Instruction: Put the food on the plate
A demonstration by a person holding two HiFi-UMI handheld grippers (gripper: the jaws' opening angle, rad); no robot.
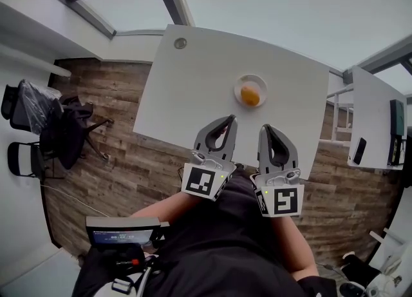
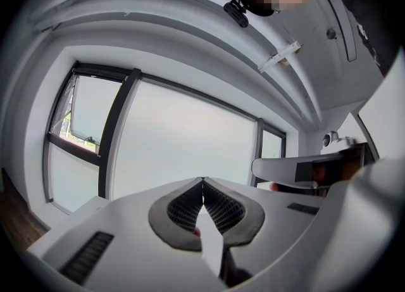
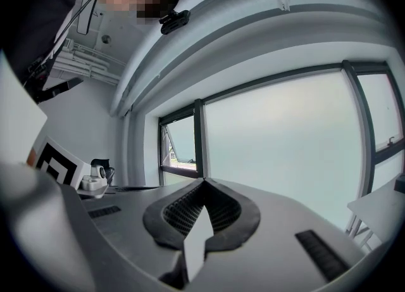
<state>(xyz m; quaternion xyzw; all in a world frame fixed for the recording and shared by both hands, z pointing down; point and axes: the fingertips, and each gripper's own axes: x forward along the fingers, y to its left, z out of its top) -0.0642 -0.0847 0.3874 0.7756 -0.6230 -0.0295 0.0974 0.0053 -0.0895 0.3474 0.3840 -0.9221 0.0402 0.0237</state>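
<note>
A small white plate [image 1: 238,86] sits on the white table [image 1: 187,89], right of its middle, with an orange-yellow piece of food [image 1: 250,96] on it. My left gripper [image 1: 232,118] and right gripper [image 1: 264,127] are side by side over the table's near edge, in front of the person's body, short of the plate. The jaws of both are shut with nothing between them. The left gripper view [image 2: 202,180] and the right gripper view [image 3: 204,182] point up at windows and ceiling; neither shows the plate or the food.
Black office chairs [image 1: 45,125] stand on the wood floor at the left. A second white table [image 1: 372,112] with a dark screen [image 1: 395,131] is at the right. A round grommet [image 1: 180,43] is near the table's far left corner. A dark device [image 1: 122,231] lies at the lower left.
</note>
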